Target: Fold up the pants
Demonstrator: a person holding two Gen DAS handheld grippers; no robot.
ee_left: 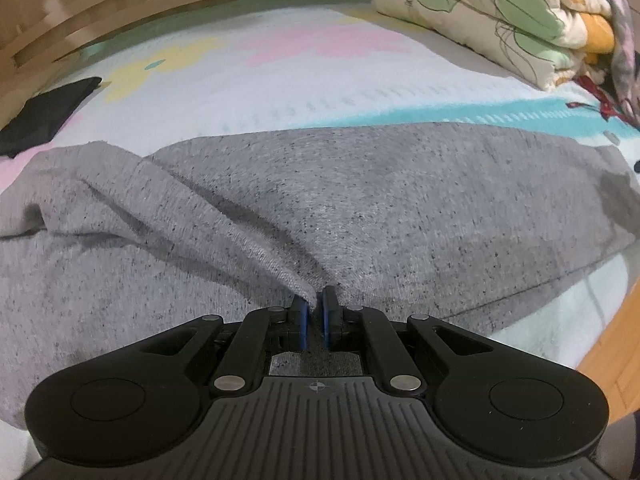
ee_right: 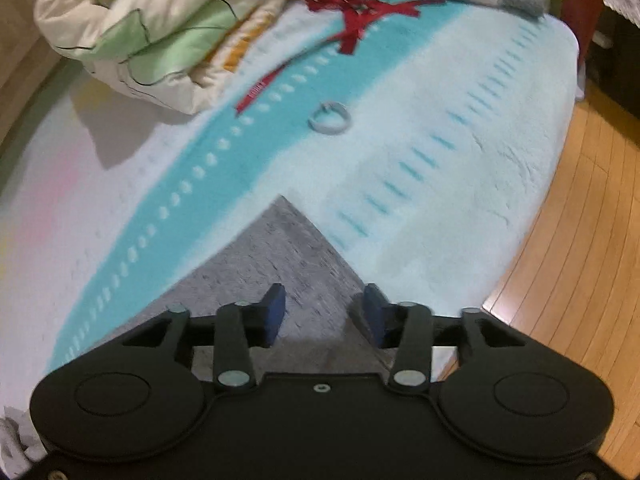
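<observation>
Grey speckled pants (ee_left: pixel 360 208) lie spread across a bed with a pastel sheet (ee_left: pixel 280 80). My left gripper (ee_left: pixel 316 300) is shut on a raised fold of the pants' fabric, which pulls up into a ridge running to the upper left. In the right wrist view a corner of the grey pants (ee_right: pixel 284 248) lies on the sheet under my right gripper (ee_right: pixel 324 308). The right gripper is open and holds nothing, with one blue pad (ee_right: pixel 274 312) on each side above the cloth.
A folded floral quilt (ee_left: pixel 500 12) sits at the head of the bed and also shows in the right wrist view (ee_right: pixel 140 28). A black cloth (ee_left: pixel 44 116) lies far left. Red ribbon (ee_right: pixel 356 12) and a white ring (ee_right: pixel 330 118) lie on the sheet. Wooden floor (ee_right: pixel 580 240) borders the bed's right edge.
</observation>
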